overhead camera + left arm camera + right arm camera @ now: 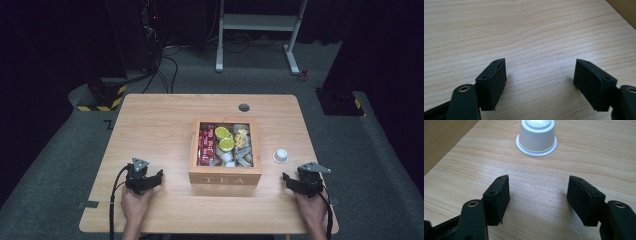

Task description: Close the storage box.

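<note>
My right gripper [303, 183] rests near the right edge of the table [150, 120], jaws spread wide with nothing between them. Just ahead of it, a little to the left, a small white capsule [280, 155] stands upside down on its wide rim, apart from the jaws and just right of the wooden tea box [225, 176]. My left gripper [145, 181] sits on the near left of the table, also wide open and empty, well left of the box.
</note>
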A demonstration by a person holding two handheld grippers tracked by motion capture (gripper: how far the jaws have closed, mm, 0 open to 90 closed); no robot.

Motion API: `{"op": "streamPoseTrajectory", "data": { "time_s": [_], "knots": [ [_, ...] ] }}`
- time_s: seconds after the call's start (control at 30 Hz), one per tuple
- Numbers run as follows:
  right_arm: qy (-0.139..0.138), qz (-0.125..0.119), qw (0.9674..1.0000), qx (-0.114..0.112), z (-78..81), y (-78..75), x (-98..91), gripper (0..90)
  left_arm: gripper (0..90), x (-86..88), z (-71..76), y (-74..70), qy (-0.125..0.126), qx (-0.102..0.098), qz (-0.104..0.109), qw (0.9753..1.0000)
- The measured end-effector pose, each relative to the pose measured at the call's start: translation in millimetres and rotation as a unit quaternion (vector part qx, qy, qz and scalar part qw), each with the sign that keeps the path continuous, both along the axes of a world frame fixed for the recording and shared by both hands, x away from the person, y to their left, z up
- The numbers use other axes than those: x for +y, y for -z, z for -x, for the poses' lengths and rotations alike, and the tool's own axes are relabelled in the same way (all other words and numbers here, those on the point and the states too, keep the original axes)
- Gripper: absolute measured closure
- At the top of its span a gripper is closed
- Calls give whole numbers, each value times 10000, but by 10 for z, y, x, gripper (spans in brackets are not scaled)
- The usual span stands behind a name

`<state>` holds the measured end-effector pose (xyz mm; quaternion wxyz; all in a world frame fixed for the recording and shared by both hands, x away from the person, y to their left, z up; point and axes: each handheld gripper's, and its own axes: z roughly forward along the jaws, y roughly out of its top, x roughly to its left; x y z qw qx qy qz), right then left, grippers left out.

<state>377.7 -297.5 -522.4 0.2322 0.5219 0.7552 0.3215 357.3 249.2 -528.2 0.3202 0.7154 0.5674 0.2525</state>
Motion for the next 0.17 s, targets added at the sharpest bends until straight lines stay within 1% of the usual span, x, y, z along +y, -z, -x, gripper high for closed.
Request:
{"op": "streamPoseTrajectory", "data": {
  "time_s": [0.17],
  "knots": [
    [-1,0,10000,-1,0,0,0,347,265,0,0,0,0,0,4,10000]
  ]
}}
